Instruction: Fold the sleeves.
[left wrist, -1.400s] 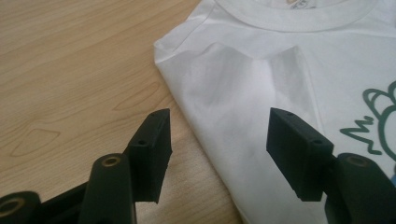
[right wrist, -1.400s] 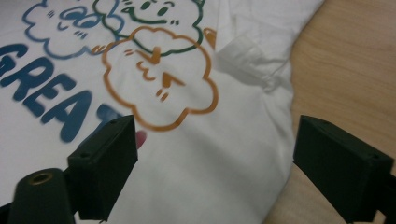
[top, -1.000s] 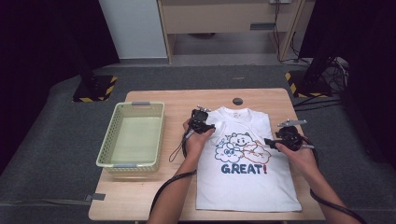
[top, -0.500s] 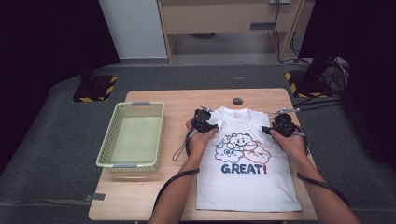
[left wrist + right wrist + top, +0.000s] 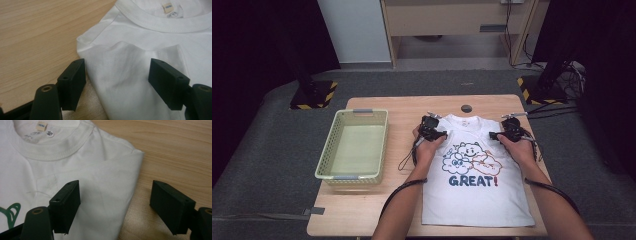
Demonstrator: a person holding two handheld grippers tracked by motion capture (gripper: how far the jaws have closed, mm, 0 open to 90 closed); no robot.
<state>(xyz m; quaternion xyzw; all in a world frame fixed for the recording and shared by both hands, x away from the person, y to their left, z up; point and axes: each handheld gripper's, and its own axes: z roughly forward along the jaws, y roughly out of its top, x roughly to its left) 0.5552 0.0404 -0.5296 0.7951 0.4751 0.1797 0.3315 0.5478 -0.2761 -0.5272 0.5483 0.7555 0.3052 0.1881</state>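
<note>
White T-shirt (image 5: 477, 175) is lying flat on the worktop (image 5: 402, 107), print side up, collar toward the far edge, hem near the person's edge. Sleeves are already tucked in: both side edges are running straight in the high view, and each gripper view is showing a doubled layer of cloth at the shoulder, so the narrowing folds look done. The left gripper (image 5: 431, 131) is sitting at the shirt's left shoulder; in the left gripper view its jaws are standing apart, straddling the folded shoulder edge (image 5: 117, 72), one over bare wood and one over cloth, and the pads are not pressing on anything. The right gripper (image 5: 508, 131) is sitting at the right shoulder; its jaws have just been opening and are now spread wide, one over the cloth (image 5: 100, 195) and one over the wood, with the fold edge between them but not pinched. So both grippers are released and are lining up on the two top corners. Judgement: the work is sitting about midway. Still to do, as it reads from here: closing on both shoulders, carrying the top half down toward the hem for the crosswise fold, possibly folding once more, then moving the bundle into the green basket (image 5: 327, 165), which is waiting empty to the left of the shirt, well apart from it.
</note>
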